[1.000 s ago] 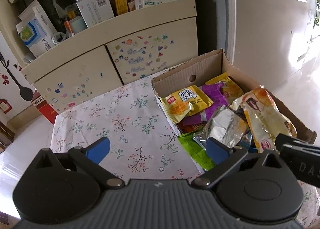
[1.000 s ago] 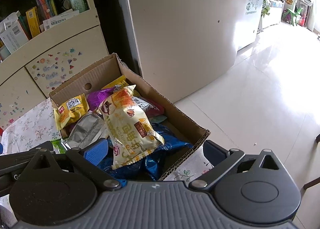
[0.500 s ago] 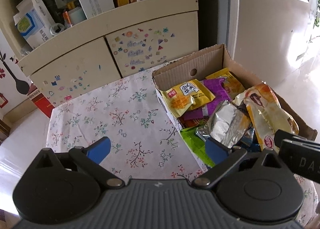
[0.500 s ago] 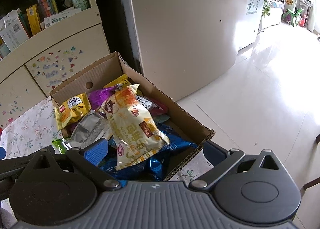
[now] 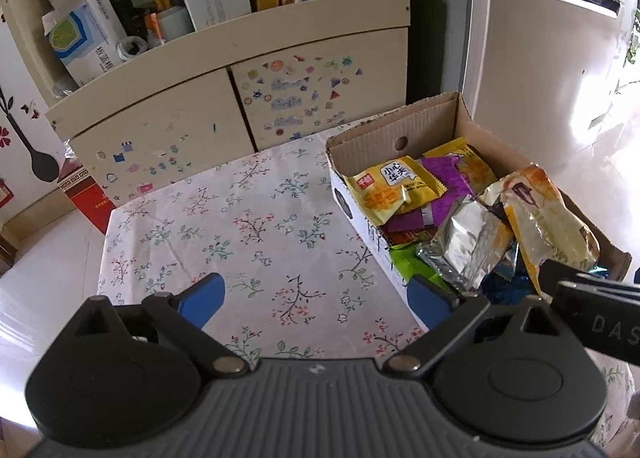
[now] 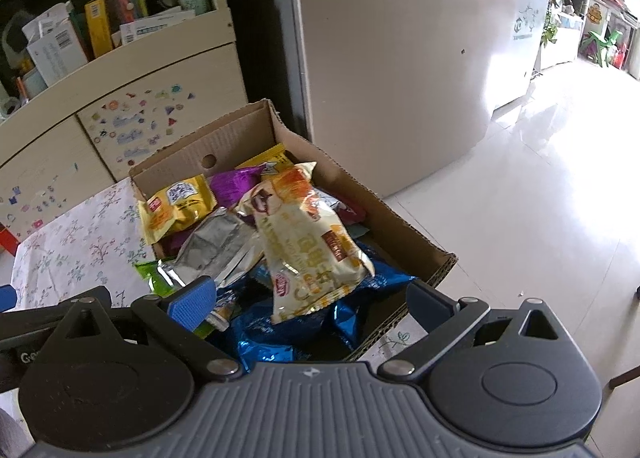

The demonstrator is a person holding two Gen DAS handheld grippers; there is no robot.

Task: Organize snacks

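Observation:
A cardboard box point(image 5: 376, 137) point(image 6: 404, 225) full of snack packets stands at the right edge of a table with a floral cloth point(image 5: 256, 234). On top lie a small yellow packet point(image 5: 390, 185) point(image 6: 176, 205), a purple packet point(image 5: 444, 177), a silver packet point(image 5: 468, 242) point(image 6: 216, 246) and a large pale orange bag point(image 5: 548, 217) point(image 6: 308, 246). Blue foil packets point(image 6: 280, 330) lie at the near end. My left gripper point(image 5: 316, 298) is open and empty above the cloth, beside the box. My right gripper point(image 6: 312, 298) is open and empty over the box's near end.
A cream cabinet point(image 5: 240, 105) with stickers and cluttered shelves stands behind the table. A large pale appliance point(image 6: 400, 69) stands right of the box. A red box point(image 5: 86, 193) sits on the floor at the left. The right gripper's body point(image 5: 596, 318) shows in the left wrist view.
Both grippers have risen and drawn back a little, so the box and the table look farther away. Both stay open and the snacks have not moved.

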